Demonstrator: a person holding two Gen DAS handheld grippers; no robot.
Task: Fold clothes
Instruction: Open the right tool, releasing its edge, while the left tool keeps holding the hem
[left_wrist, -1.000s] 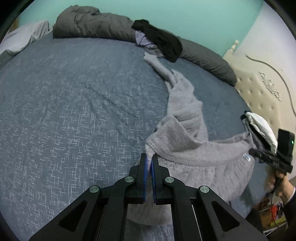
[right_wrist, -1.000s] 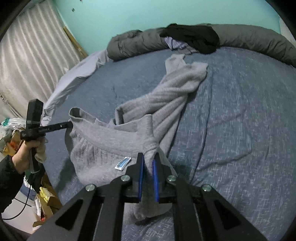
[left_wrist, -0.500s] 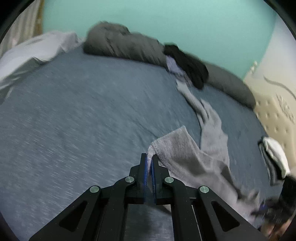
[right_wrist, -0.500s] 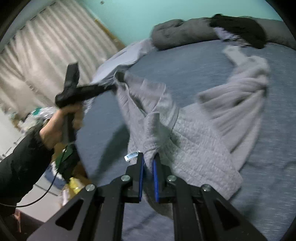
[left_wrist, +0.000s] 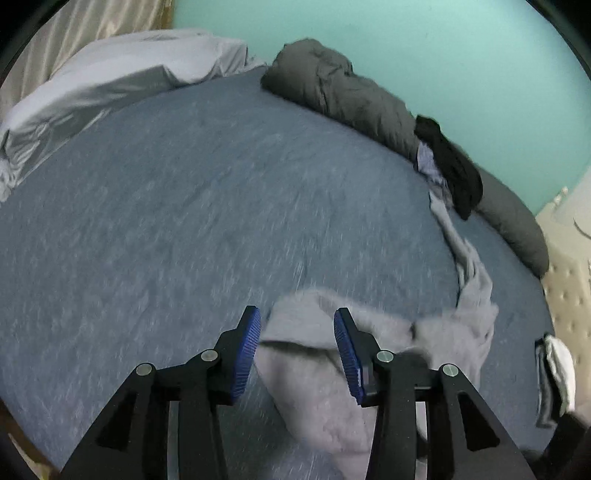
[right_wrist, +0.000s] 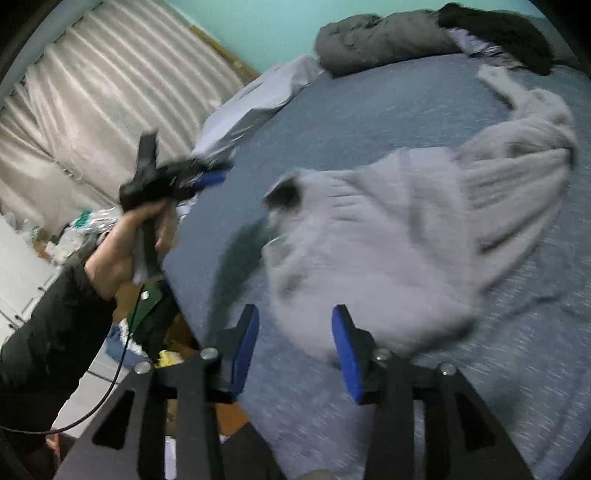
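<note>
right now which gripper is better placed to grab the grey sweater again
Left, probably. The left gripper is open with the grey sweater lying between its fingers; the right gripper is open too, but over the sweater's edge.

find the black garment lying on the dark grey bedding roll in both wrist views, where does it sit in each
Left wrist view: the black garment sits upper right, draped over the dark grey bedding roll by the teal wall.
Right wrist view: the black garment is at the top right edge, on the same roll.
Shared landmark: the grey sweater, whose sleeve runs up toward the garment in both views.
</note>
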